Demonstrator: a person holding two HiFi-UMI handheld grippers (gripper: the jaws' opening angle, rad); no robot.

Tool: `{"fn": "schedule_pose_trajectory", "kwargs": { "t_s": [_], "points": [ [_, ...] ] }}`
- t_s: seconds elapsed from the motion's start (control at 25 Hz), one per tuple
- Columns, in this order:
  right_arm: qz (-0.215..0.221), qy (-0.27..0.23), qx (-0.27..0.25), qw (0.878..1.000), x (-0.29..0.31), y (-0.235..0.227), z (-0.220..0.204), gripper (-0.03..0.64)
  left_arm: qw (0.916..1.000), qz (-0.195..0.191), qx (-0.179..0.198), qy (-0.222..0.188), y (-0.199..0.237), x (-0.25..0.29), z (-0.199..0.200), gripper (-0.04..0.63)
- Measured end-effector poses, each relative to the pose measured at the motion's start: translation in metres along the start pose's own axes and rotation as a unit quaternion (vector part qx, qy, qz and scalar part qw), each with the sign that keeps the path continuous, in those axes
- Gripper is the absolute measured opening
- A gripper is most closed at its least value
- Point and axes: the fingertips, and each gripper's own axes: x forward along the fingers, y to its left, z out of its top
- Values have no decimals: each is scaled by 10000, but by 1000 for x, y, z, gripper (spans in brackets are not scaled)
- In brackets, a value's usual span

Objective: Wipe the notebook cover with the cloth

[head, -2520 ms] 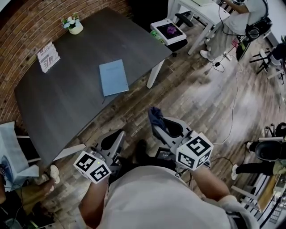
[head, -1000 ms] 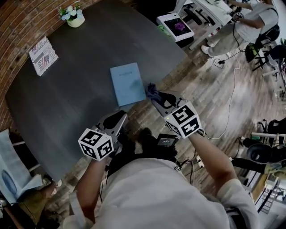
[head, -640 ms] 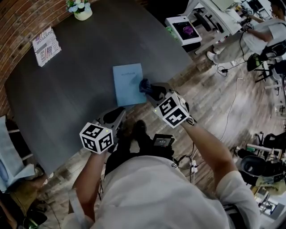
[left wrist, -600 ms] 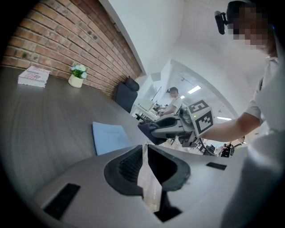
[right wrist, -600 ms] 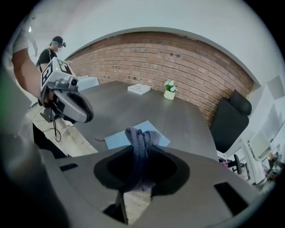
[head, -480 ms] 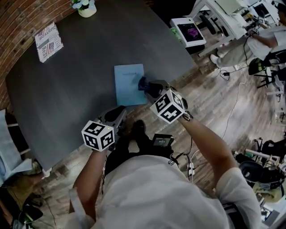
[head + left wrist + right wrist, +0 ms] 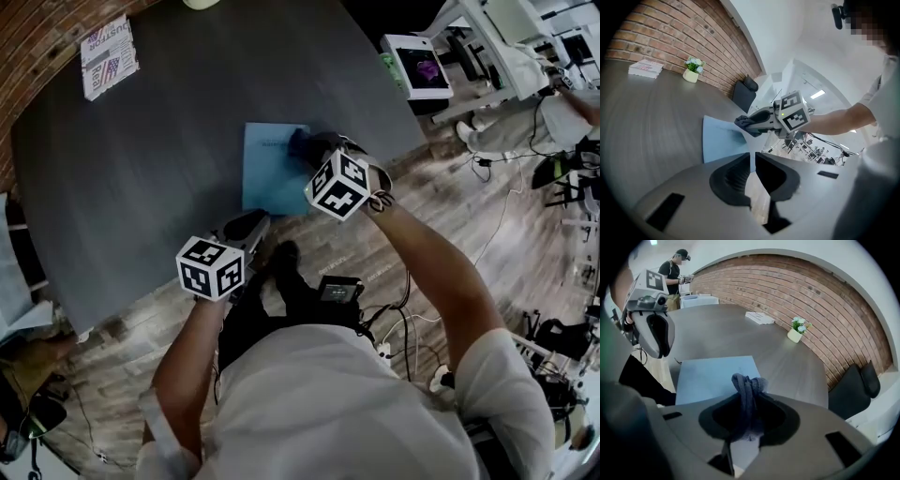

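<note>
the right gripper (image 7: 306, 150) has its fingers clenched on the dark cloth (image 7: 298, 141), which bunches out past their tips over the light-blue notebook (image 7: 265, 173). the notebook lies flat on the bench (image 7: 141, 159), just ahead of and under those fingers. the left gripper (image 7: 752, 161) hovers by the bench's near edge, its fingers pressed together on nothing.

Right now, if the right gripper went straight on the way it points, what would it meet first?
Probably the notebook: the cloth in the right gripper's tongs would touch it first. Depth is unclear.
</note>
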Motion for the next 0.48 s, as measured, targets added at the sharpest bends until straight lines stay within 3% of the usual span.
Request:
{"fn": "schedule_pose_trajectory", "kwargs": {
  "t_s": [0.48],
  "points": [
    [-162, 361, -627, 9972, 45, -28, 12, 118, 9999, -20, -55, 122, 3, 3, -2, 43]
  ]
}}
